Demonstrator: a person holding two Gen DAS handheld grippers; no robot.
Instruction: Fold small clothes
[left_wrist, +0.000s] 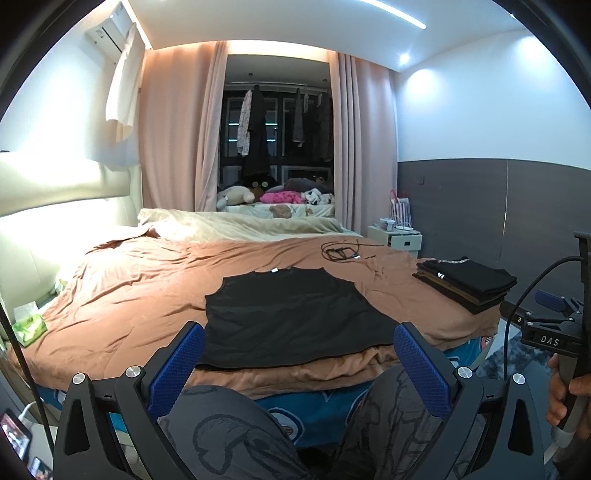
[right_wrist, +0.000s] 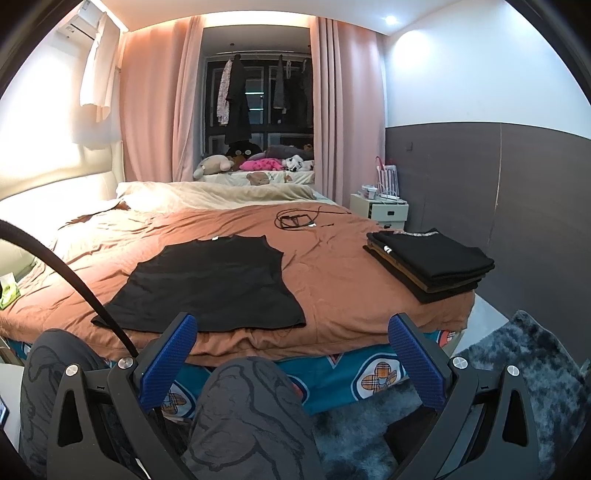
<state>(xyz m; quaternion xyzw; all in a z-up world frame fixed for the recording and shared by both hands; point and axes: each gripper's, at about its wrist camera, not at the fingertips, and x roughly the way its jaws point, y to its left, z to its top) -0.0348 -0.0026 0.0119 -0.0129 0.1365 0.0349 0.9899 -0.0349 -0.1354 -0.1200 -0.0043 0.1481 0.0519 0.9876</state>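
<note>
we see a black shirt (left_wrist: 295, 314) spread flat on the brown bed cover (left_wrist: 147, 288), in the lower middle of the left wrist view and left of centre in the right wrist view (right_wrist: 210, 284), its hem near the bed's front edge. our left gripper (left_wrist: 299, 354) is released, its blue fingers (left_wrist: 184, 365) wide apart at the bottom of the frame, held short of the bed and holding nothing; the shirt's hem shows between them. our right gripper (right_wrist: 291, 343) is likewise released and empty, its fingers (right_wrist: 417, 358) spread at the bottom of its frame, above our patterned grey trousers (right_wrist: 251, 413). a stack (right_wrist: 428, 266) of folded dark clothes sits at the bed's right corner, well apart from the shirt, at the right of both views (left_wrist: 465, 284). a coiled black cable (right_wrist: 295, 219) lies on the cover beyond the shirt, in the upper middle. a grey rug (right_wrist: 517, 369) fills the lower right of the right wrist view.
</note>
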